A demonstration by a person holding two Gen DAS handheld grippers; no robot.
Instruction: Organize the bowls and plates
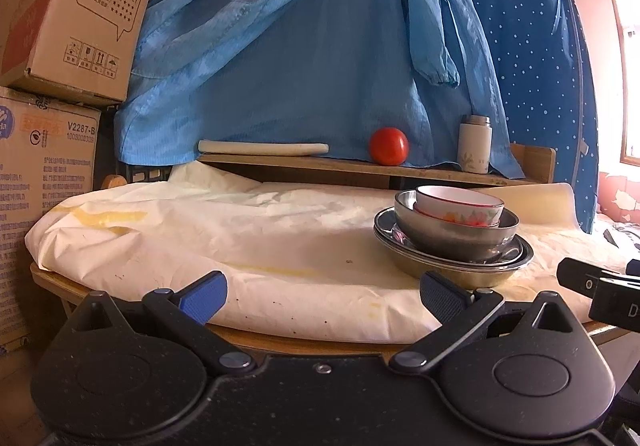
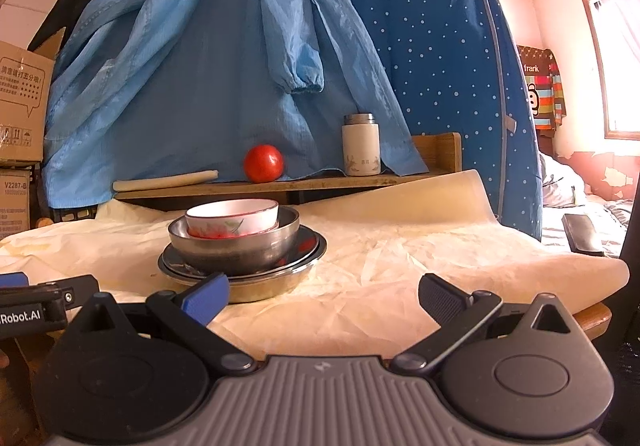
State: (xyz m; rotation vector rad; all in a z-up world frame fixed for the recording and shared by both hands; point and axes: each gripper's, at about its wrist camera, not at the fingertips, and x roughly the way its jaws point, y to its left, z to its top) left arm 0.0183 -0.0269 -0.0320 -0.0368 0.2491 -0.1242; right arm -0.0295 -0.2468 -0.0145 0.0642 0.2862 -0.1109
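Observation:
A stack of dishes stands on the white-covered table: a white floral bowl (image 1: 460, 206) sits in a steel bowl (image 1: 456, 236), which sits on steel plates (image 1: 452, 262). In the right wrist view the same white bowl (image 2: 232, 220), steel bowl (image 2: 234, 246) and plates (image 2: 244, 274) stand left of centre. My left gripper (image 1: 324, 294) is open and empty at the table's near edge, left of the stack. My right gripper (image 2: 324, 296) is open and empty, right of the stack.
A wooden shelf (image 1: 360, 166) at the back holds a red tomato (image 1: 388, 146), a white thermos (image 1: 475, 144) and a pale board (image 1: 264, 148). Blue clothes (image 1: 320, 46) hang behind. Cardboard boxes (image 1: 60, 26) stand at left. A bed (image 2: 580, 206) lies at right.

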